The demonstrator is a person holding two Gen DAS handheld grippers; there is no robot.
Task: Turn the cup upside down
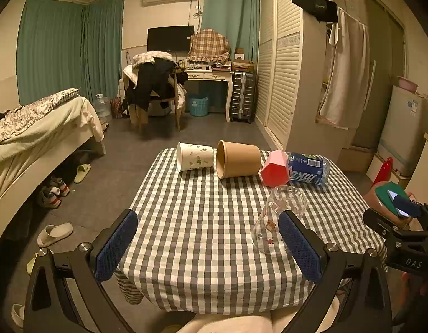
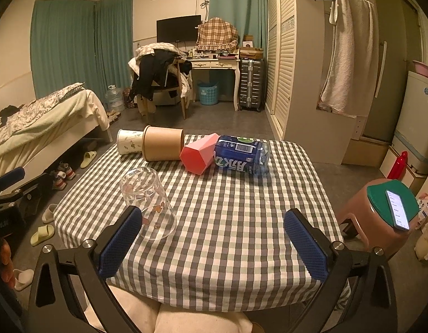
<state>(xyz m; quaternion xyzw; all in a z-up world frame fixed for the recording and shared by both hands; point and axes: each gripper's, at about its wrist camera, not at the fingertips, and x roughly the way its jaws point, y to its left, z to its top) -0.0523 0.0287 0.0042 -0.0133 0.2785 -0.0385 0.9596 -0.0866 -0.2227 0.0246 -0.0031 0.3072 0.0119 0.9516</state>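
Observation:
A clear glass cup point(image 1: 279, 217) with small printed figures stands mouth down on the checked tablecloth point(image 1: 203, 222). In the left wrist view it is just behind my left gripper's right finger. In the right wrist view the cup point(image 2: 148, 202) stands just behind my right gripper's left finger. My left gripper point(image 1: 208, 245) is open and empty above the table's near edge. My right gripper point(image 2: 214, 242) is open and empty too. Neither gripper touches the cup.
At the table's far edge lie a white patterned paper cup point(image 1: 194, 156), a brown paper cup point(image 1: 237, 159), a pink faceted cup point(image 1: 275, 169) and a blue bottle point(image 1: 308, 168), all on their sides. A stool with a phone point(image 2: 392, 208) stands at the right.

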